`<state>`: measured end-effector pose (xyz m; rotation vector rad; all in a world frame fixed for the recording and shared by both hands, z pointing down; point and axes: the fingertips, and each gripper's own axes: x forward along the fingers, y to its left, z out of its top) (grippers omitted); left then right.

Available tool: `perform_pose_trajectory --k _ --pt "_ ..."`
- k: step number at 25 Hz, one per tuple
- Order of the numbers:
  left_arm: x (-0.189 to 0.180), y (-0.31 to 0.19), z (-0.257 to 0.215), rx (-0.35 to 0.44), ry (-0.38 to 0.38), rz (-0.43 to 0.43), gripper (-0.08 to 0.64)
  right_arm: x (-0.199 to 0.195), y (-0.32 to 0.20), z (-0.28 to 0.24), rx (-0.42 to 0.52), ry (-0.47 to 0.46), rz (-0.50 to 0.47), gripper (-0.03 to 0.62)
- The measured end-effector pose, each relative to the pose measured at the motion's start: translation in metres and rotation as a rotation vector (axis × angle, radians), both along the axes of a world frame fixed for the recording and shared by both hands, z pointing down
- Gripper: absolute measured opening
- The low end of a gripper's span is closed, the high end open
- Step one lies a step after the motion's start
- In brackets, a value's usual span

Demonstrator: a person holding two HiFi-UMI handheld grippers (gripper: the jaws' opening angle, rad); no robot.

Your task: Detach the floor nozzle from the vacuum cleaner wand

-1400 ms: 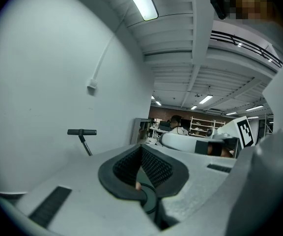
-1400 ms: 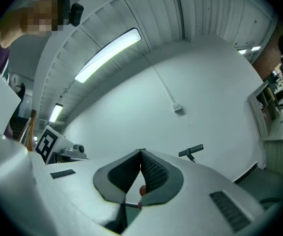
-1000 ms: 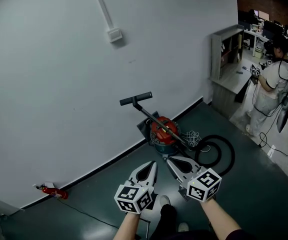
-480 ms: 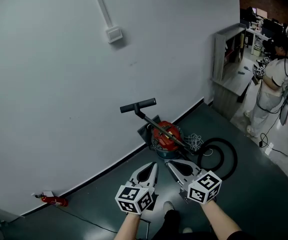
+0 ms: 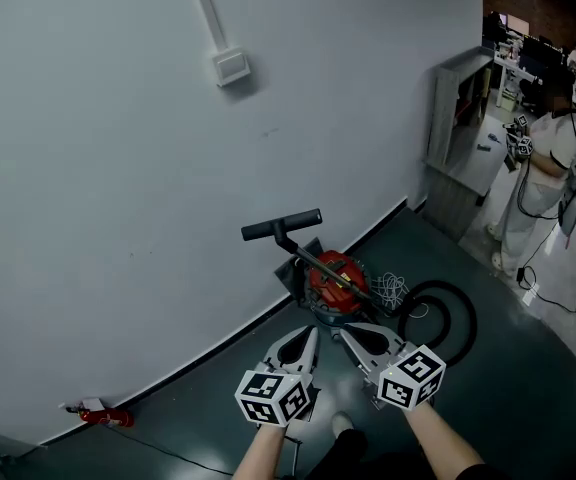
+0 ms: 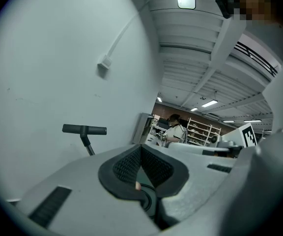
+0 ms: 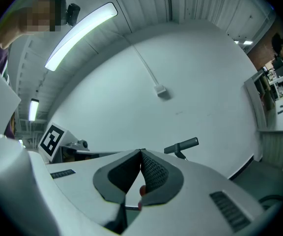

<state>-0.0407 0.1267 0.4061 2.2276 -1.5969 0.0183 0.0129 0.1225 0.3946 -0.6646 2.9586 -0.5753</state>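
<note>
One red vacuum cleaner (image 5: pixel 334 276) at centre, with one wand (image 5: pixel 303 255), one floor nozzle (image 5: pixel 281 226) and one black hose (image 5: pixel 468 320). Two grippers at the bottom: the left gripper (image 5: pixel 310 332) and the right gripper (image 5: pixel 344 330) (one marker cube apiece). One wall box (image 5: pixel 232 66) upper left; one person (image 5: pixel 543 183) at right.

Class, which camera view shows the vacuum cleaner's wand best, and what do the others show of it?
The head view: the wand runs in full from the floor nozzle down to the red vacuum body. The left gripper view shows only a short stub under the nozzle; the right gripper view likewise.
</note>
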Motion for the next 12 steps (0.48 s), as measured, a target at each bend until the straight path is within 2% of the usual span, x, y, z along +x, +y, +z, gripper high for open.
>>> perform_pose_trajectory --k 12 --pt "-0.031 -0.043 0.018 -0.025 0.014 -0.005 0.005 -0.023 -0.046 0.016 -0.013 0.023 0.016 0.018"
